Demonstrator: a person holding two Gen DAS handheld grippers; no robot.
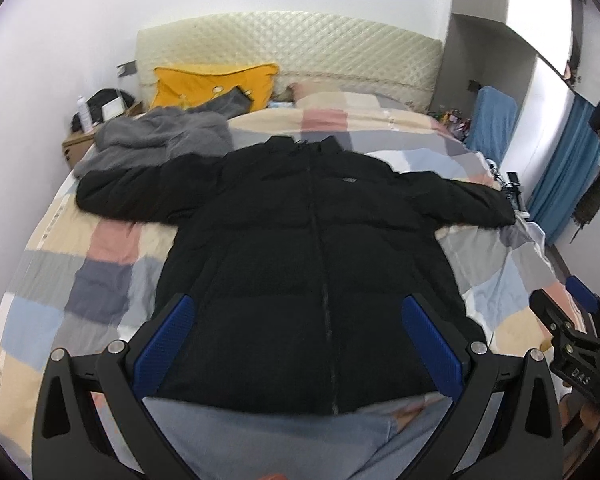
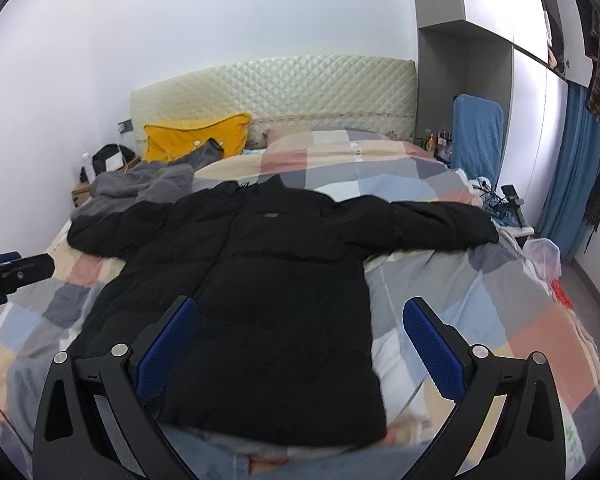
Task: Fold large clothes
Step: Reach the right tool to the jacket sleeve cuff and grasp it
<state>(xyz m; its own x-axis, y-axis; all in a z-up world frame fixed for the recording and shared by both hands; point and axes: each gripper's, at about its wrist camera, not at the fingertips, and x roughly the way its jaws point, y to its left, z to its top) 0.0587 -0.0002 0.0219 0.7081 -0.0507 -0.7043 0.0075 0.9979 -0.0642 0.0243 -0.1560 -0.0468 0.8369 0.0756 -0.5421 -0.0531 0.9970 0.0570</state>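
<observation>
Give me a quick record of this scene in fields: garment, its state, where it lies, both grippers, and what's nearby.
garment: black jacket
state: flat, front up, sleeves spread out, unfolded
surface: checked bedspread
left gripper: open, above the hem, empty
right gripper: open, over the jacket's right edge, empty
nearby: grey garment, yellow pillow

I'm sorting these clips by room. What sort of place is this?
Almost certainly a home bedroom: a bed with a patchwork duvet, a quilted cream headboard against the wall, and a yellow pillow. The black jacket lies spread on the bed.
</observation>
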